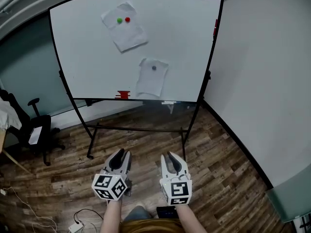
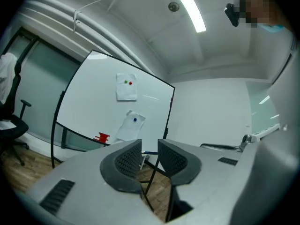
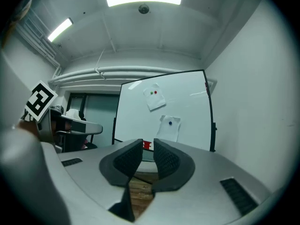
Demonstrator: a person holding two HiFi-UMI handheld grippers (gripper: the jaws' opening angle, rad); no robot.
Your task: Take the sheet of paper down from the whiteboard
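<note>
I held my left tongs and right tongs low over the wood floor, well apart from the whiteboard. Both stood slightly parted, with nothing between the jaws. One sheet of paper hung tilted near the board's top under a green magnet and a red magnet. A second sheet hung lower, pinned by one dark magnet.

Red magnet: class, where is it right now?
Head view: the red magnet sits on the upper sheet, high left on the whiteboard, just right of the green magnet.
</note>
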